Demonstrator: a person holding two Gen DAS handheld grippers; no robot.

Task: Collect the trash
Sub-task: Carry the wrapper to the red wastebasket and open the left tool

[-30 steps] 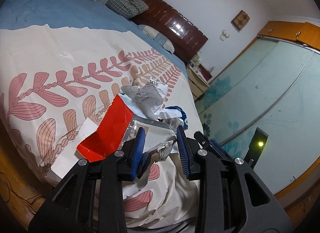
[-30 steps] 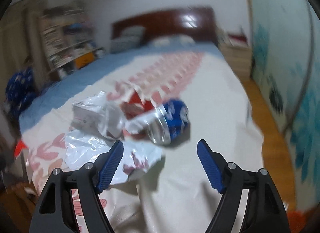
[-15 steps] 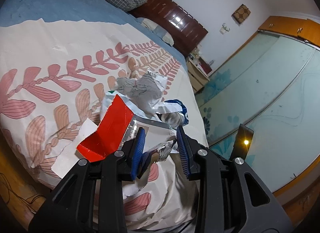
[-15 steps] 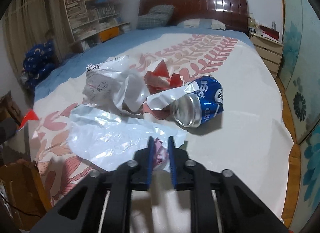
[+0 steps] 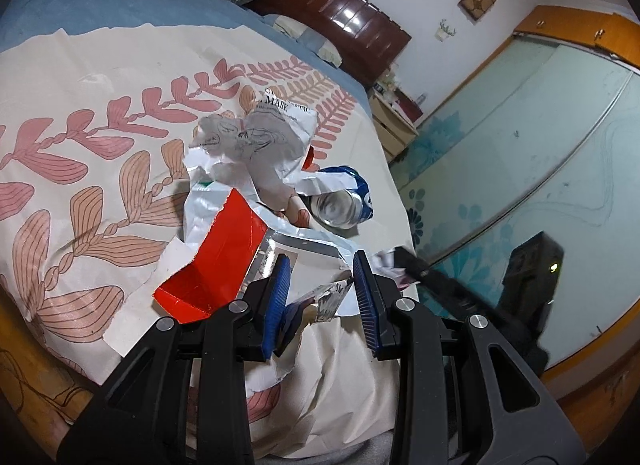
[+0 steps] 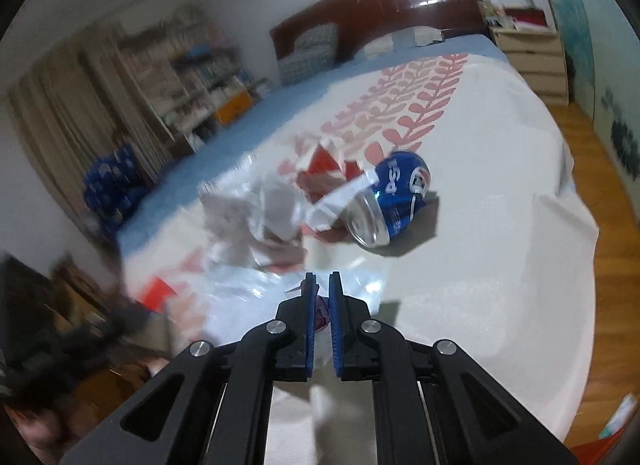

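Trash lies in a heap on the bed. A crushed blue Pepsi can (image 6: 394, 201) lies on its side; it also shows in the left wrist view (image 5: 344, 203). A crumpled white mask bag (image 5: 264, 141) lies behind a red foil wrapper (image 5: 218, 265). My left gripper (image 5: 320, 285) holds a crumpled foil wrapper (image 5: 324, 299) between its partly closed blue pads. My right gripper (image 6: 322, 301) is shut on the edge of a clear plastic sheet (image 6: 256, 297). The right gripper also shows in the left wrist view (image 5: 404, 257).
The bed has a leaf-patterned cover (image 5: 80, 117) and a dark wooden headboard (image 6: 384, 5). A nightstand (image 6: 532, 53) stands at the right, bookshelves (image 6: 192, 77) at the left. Sliding glass wardrobe doors (image 5: 520, 153) line the wood floor (image 6: 616, 249).
My right gripper closed from wide open onto the clear plastic sheet and lifted away with it. My left gripper kept its hold on the foil wrapper and drew back slightly.
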